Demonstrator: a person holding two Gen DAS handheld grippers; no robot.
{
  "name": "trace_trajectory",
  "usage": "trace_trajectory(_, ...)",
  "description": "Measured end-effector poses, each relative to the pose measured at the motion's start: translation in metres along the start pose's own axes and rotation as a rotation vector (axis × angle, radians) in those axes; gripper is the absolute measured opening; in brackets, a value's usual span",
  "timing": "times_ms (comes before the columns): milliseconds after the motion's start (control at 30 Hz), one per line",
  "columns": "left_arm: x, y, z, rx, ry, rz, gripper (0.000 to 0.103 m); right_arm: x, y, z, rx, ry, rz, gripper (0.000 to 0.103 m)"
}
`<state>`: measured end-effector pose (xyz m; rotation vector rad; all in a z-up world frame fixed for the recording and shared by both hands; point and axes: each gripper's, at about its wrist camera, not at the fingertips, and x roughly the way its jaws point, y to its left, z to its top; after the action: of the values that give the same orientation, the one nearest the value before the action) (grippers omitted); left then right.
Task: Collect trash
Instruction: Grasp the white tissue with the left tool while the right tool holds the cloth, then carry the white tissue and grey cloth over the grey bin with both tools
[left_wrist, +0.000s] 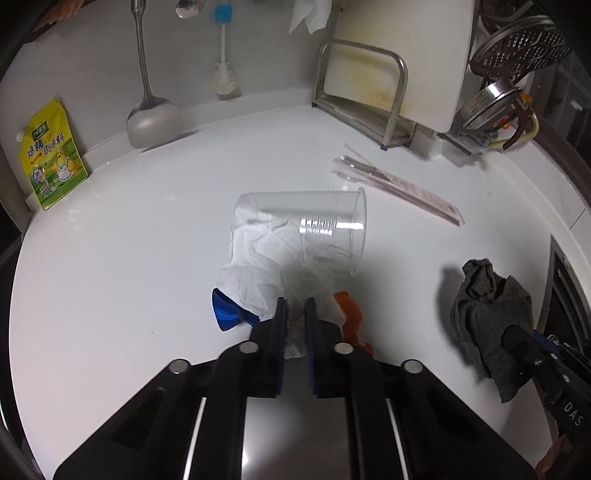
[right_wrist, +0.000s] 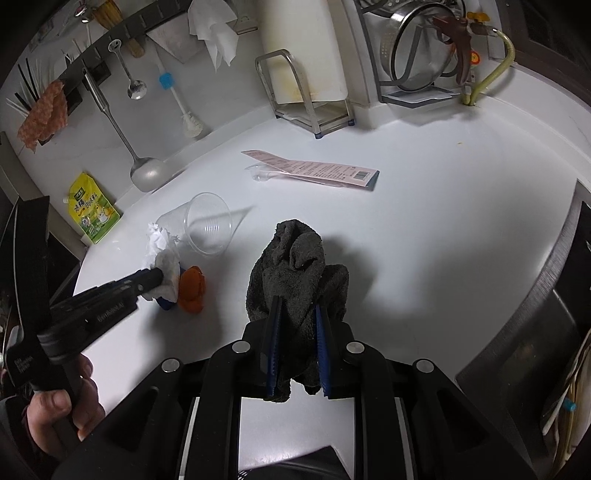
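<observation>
We had the left tool (left_wrist: 295, 306) clenched on the near edge of the crumpled tissue (left_wrist: 255, 273), at six o'clock in the left wrist view, its two fingers pinched almost together with white paper between them. The tissue lay on the white table (left_wrist: 129, 258), touching the clear plastic cup (left_wrist: 306, 225) that rested on its side at the centre, mouth toward three o'clock. A blue scrap (left_wrist: 225, 314) and an orange scrap (left_wrist: 351, 314) sat just beside the tissue, at seven and five o'clock of the fingers. The right tool (right_wrist: 297, 321) was clenched on a dark grey cloth (right_wrist: 295, 266), held up at the centre of the right wrist view.

To do this step well, we judged that the lift should be slow and straight, since only a thin fold was caught and the paper could tear or drag the cup and scraps along. Keeping the cloth well apart from the pile seemed wise.

A long pink wrapper (left_wrist: 413, 192) lay at two o'clock, also trash by our reckoning. The table was glossy and curved into a corner; against the wall at eleven o'clock hung a ladle (left_wrist: 151, 118), with a yellow seasoning pouch (left_wrist: 51, 155) at nine o'clock, and a cutting board (left_wrist: 399, 59) in its rack at one o'clock.
</observation>
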<state>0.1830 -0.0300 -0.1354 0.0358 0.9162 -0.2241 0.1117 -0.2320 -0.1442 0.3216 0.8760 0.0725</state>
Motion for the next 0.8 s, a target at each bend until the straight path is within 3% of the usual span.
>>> trace_trajectory(100,-0.011,0.003,0.002,-0.005,-0.011,-0.030,0.002,-0.005,-0.001,-0.002,0.003,-0.006,0.003,0.017)
trace_trajectory(367,-0.039,0.014,0.003,-0.010,-0.051,-0.013,0.002,-0.016,-0.002,-0.010,0.011,-0.016,0.010,0.017)
trace_trajectory(800,-0.089,0.012,-0.005,-0.013,-0.096,-0.048,0.002,-0.043,0.002,-0.023,0.002,-0.029,0.021,0.017)
